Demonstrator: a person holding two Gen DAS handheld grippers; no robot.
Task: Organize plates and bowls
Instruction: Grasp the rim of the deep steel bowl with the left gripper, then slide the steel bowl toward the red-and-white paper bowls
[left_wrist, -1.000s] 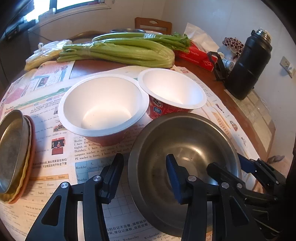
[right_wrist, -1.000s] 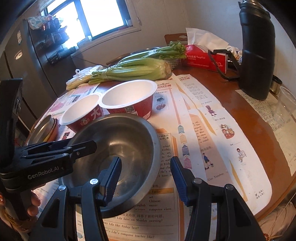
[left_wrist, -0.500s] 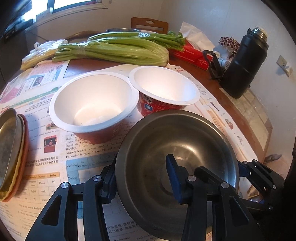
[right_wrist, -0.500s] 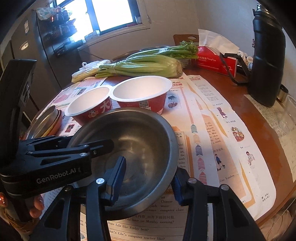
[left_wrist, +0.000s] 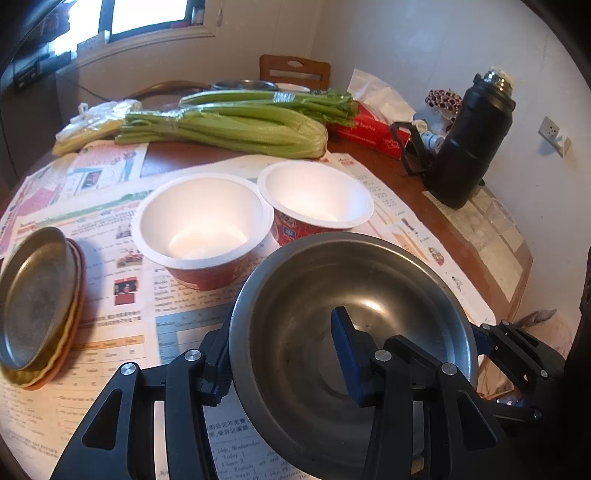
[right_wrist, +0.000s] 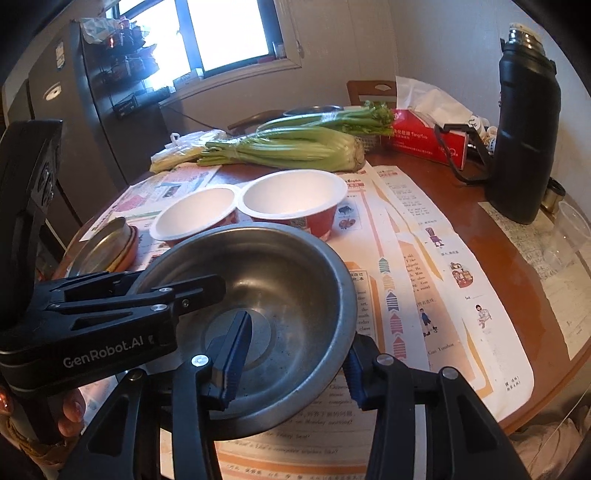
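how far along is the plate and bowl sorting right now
Done: the metal plate on coloured plates already forms a stack at the table's left edge. In hand: the left gripper and right gripper each clamp the rim of the round stainless steel bowl, one finger inside, one outside. Left: the two white-lined red paper bowls stand side by side, unstacked.

Grey steel bowl (left_wrist: 354, 295); two paper bowls (left_wrist: 201, 218), white inside and red outside; green celery (left_wrist: 229, 127); black flask (left_wrist: 469, 144); brown worktop (right_wrist: 491, 236).
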